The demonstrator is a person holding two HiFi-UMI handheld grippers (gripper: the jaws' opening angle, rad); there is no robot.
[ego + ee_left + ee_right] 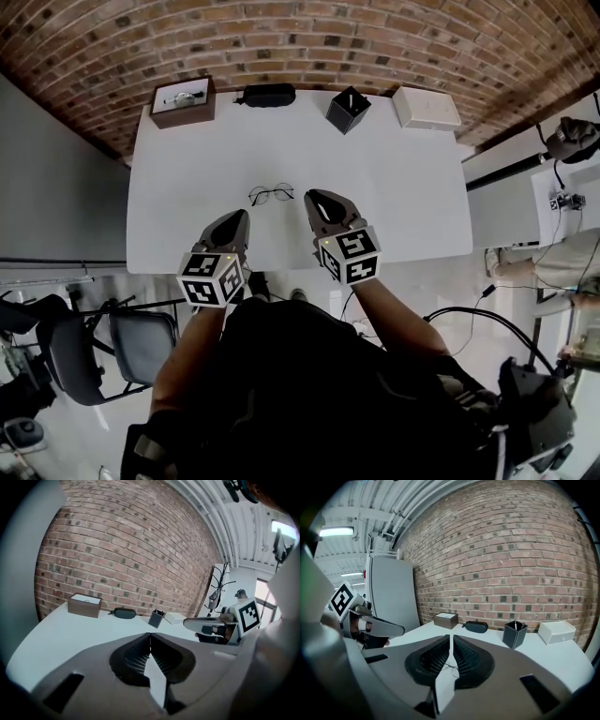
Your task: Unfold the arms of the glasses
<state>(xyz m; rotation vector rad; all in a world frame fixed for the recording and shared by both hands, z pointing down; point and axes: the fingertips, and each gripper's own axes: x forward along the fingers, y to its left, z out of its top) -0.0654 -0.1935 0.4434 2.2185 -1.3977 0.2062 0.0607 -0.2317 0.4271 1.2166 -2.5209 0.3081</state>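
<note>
Thin wire-rimmed glasses (271, 194) lie on the white table (403, 197), near its middle and a little toward the front. My left gripper (241, 217) hovers just in front and to the left of them, jaws shut and empty. To the right of the glasses my right gripper (312, 197) is also shut, with nothing held. In the right gripper view the glasses (451, 669) show as a faint wire shape below the closed jaws of that gripper (450, 637). The left gripper view shows its own shut jaws (150, 636) and the right gripper (206, 623) beside it, but not the glasses.
Along the table's far edge by the brick wall stand a brown box (183, 101), a black glasses case (266, 95), a black pen holder (348, 109) and a white box (426, 107). A chair (131, 342) stands at the front left, below the table edge.
</note>
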